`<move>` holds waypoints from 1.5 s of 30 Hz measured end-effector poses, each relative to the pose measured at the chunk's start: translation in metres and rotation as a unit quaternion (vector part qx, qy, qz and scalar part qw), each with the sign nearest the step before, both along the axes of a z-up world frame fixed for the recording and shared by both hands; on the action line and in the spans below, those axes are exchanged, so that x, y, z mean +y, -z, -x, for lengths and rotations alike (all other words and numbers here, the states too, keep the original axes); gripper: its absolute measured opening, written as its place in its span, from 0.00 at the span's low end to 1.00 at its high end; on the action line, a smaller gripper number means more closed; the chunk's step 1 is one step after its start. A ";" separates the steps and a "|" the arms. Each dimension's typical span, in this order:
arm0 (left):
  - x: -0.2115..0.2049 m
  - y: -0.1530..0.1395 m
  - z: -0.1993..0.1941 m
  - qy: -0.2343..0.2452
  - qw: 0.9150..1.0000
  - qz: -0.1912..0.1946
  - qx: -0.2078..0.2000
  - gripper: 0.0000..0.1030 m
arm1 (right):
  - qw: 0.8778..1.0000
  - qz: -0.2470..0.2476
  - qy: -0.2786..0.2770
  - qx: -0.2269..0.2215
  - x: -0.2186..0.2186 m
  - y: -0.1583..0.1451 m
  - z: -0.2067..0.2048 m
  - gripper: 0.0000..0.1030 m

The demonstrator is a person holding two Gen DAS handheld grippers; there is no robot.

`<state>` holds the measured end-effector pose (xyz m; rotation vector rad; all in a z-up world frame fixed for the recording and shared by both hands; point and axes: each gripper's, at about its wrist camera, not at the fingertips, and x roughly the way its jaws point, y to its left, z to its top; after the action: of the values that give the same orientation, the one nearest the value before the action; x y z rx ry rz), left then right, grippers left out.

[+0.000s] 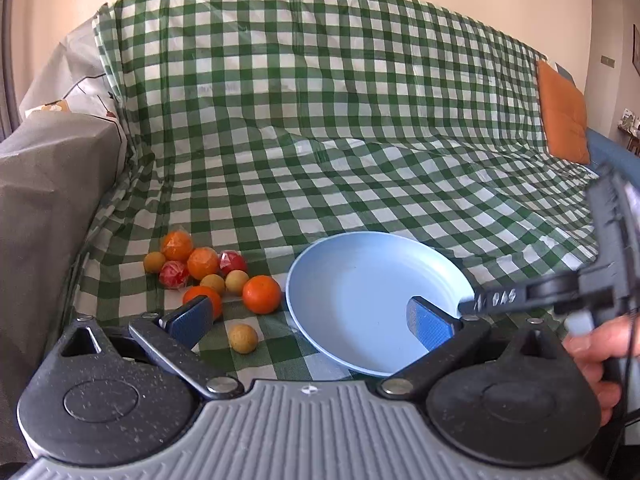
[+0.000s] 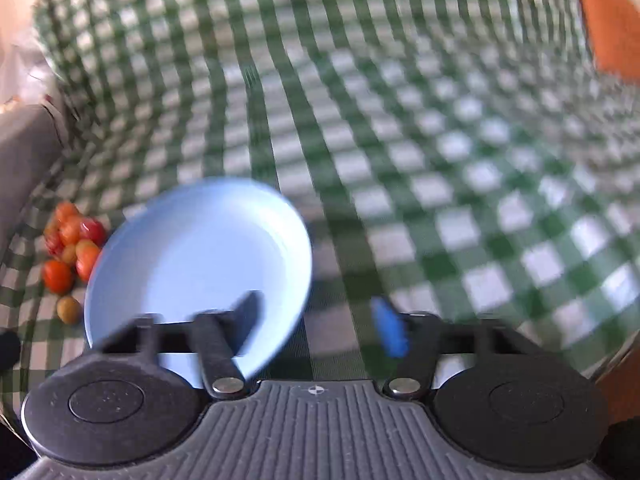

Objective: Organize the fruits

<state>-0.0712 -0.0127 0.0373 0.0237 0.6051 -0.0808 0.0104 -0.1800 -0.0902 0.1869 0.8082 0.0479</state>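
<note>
A light blue plate [image 1: 360, 288] lies empty on the green checked cloth. Left of it is a pile of fruit [image 1: 200, 268]: oranges, red fruits in wrap and small yellow-brown ones. One orange [image 1: 262, 294] sits nearest the plate and one small yellow fruit [image 1: 243, 338] lies apart in front. My left gripper [image 1: 308, 320] is open and empty, low over the cloth between pile and plate. My right gripper [image 2: 320, 320] is open and empty at the plate's [image 2: 200, 256] right rim; this view is blurred. The fruit pile [image 2: 72, 244] shows at its left. The right gripper's body [image 1: 600, 280] shows at the right of the left view.
The checked cloth [image 1: 320, 140] covers a sofa seat and backrest. A grey armrest [image 1: 48, 208] rises at the left beside the fruit. An orange cushion [image 1: 562, 120] leans at the far right. A hand [image 1: 600, 360] holds the right gripper.
</note>
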 end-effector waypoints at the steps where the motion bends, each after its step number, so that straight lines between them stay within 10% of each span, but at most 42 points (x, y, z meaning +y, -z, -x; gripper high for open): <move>1: 0.001 0.000 0.000 -0.002 1.000 0.000 0.000 1.00 | 1.000 -0.012 -0.001 0.016 0.001 0.007 -0.003 0.50; 12: -0.002 0.005 -0.005 -0.005 1.000 -0.006 0.007 1.00 | 0.999 -0.009 0.046 0.013 -0.019 0.001 -0.002 0.23; 20: -0.009 0.009 -0.007 0.009 1.000 -0.005 0.009 0.98 | 1.000 -0.004 0.029 -0.001 -0.016 -0.007 0.003 0.43; 29: -0.010 0.010 -0.010 0.016 1.000 0.000 0.013 0.66 | 1.000 0.001 0.005 0.015 -0.009 -0.006 0.001 0.36; 45: -0.004 -0.001 -0.004 0.029 0.999 0.039 0.003 0.40 | 0.995 0.040 0.056 -0.074 -0.019 -0.038 0.022 0.51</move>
<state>-0.0676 -0.0163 0.0383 -0.0349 0.6076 -0.1616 -0.0117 -0.1990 -0.0518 0.1519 0.6487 -0.0756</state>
